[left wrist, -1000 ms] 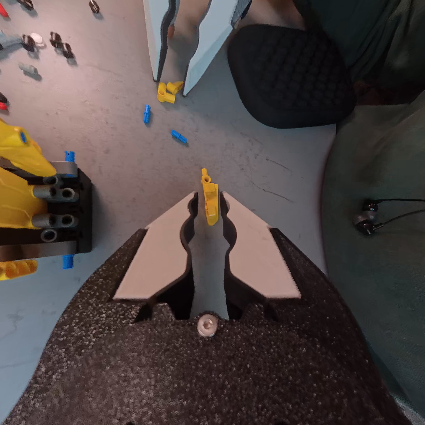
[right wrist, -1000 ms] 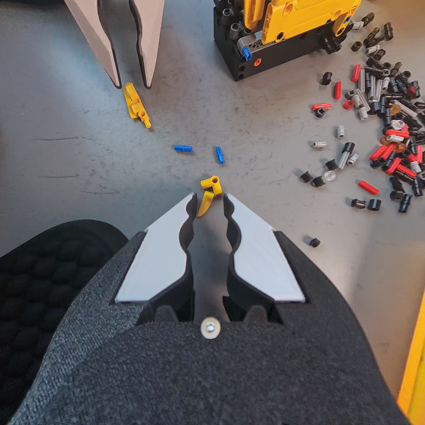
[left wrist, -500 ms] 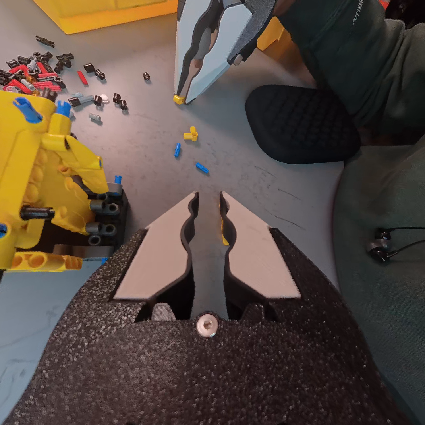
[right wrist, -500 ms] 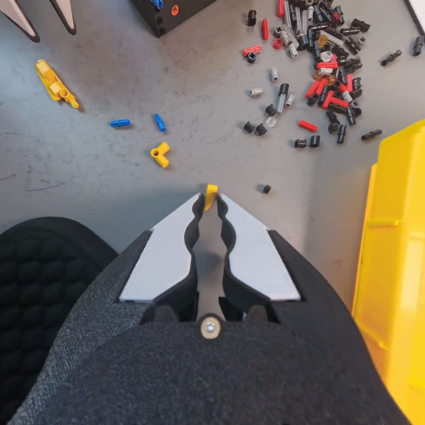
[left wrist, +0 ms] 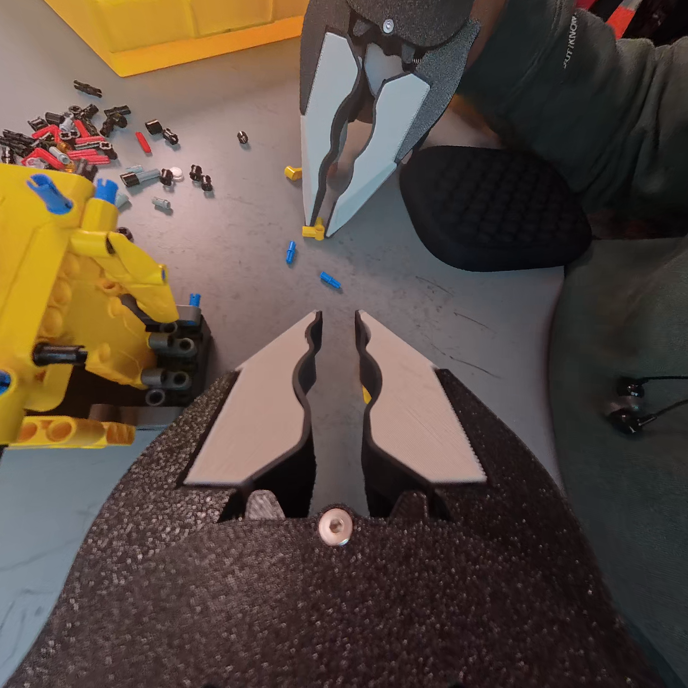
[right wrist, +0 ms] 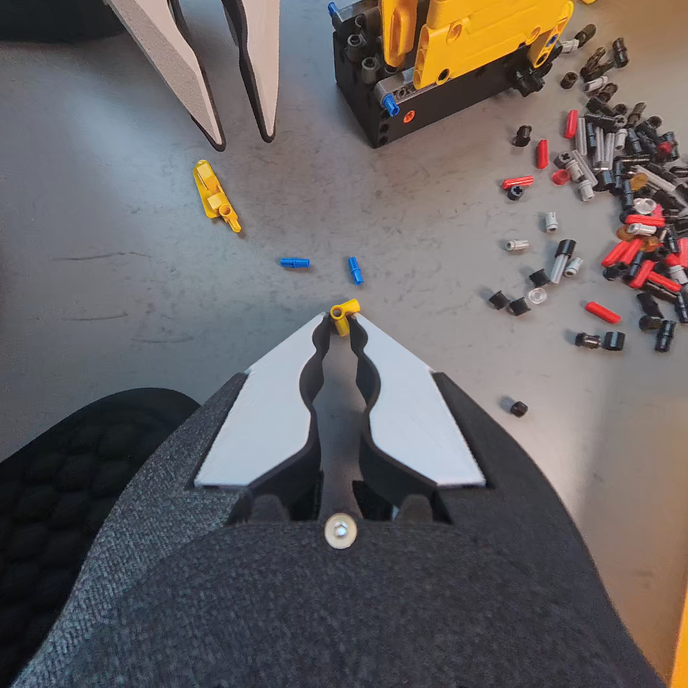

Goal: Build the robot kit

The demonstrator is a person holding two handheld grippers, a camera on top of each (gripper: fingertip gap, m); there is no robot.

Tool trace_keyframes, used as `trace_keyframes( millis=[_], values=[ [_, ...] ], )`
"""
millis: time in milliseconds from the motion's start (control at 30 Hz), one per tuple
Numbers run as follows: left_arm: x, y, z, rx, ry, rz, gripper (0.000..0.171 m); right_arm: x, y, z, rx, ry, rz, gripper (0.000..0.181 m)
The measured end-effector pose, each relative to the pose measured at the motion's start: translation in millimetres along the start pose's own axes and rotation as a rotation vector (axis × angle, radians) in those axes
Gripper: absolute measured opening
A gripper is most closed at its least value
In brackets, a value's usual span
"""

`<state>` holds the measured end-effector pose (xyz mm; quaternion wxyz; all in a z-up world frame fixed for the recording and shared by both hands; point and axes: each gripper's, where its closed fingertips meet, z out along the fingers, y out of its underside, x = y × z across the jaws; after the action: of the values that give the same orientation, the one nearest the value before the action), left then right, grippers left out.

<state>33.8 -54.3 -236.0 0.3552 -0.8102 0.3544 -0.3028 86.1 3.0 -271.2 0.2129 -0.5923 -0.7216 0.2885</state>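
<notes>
My right gripper [right wrist: 339, 315] is down on the grey table, shut on a small yellow elbow connector [right wrist: 344, 311]. The left wrist view shows it too [left wrist: 321, 230], pinching the connector [left wrist: 312, 232]. My left gripper [left wrist: 337, 312] is open and empty, held above the table. A flat yellow panel piece [right wrist: 212, 193] lies just in front of its tips [right wrist: 245, 141]. Only a sliver of that piece [left wrist: 366, 394] shows under the right finger in the left wrist view. Two blue pins [right wrist: 294, 262] [right wrist: 354, 270] lie between the grippers.
A yellow and black brick model [right wrist: 465, 48] stands beside the left gripper. A pile of black, red and grey pins [right wrist: 633, 204] lies to the right. A black cushion [left wrist: 495, 208], a yellow bin [left wrist: 193, 29], earbuds [left wrist: 629, 409] and another small yellow piece [left wrist: 293, 172] are around. Left tips to right tips: about 9 centimetres.
The right gripper held a small curved yellow piece half a second ago; it has moved back left and now grips the elbow connector. The left gripper has drawn back from the yellow panel piece.
</notes>
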Motion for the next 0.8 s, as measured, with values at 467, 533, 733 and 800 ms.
trace_keyframes(
  millis=[467, 533, 733, 800],
  values=[
    [55.2, -37.8, -11.5, 0.243, 0.043, 0.462, 0.016, -87.6, -81.0, -32.7, 0.435, -0.597, 0.153, 0.009],
    [60.5, -37.5, -11.7, 0.251, 0.060, 0.483, 0.008, -88.4, -81.6, -34.5, 0.441, -0.604, 0.154, 0.009],
    [69.9, -38.4, -13.0, 0.265, 0.083, 0.517, 0.007, -96.3, -81.3, -39.9, 0.449, -0.663, 0.146, 0.009],
    [73.5, -39.0, -14.1, 0.274, 0.095, 0.530, 0.010, -98.4, -82.2, -42.1, 0.456, -0.685, 0.148, 0.009]
  ],
)
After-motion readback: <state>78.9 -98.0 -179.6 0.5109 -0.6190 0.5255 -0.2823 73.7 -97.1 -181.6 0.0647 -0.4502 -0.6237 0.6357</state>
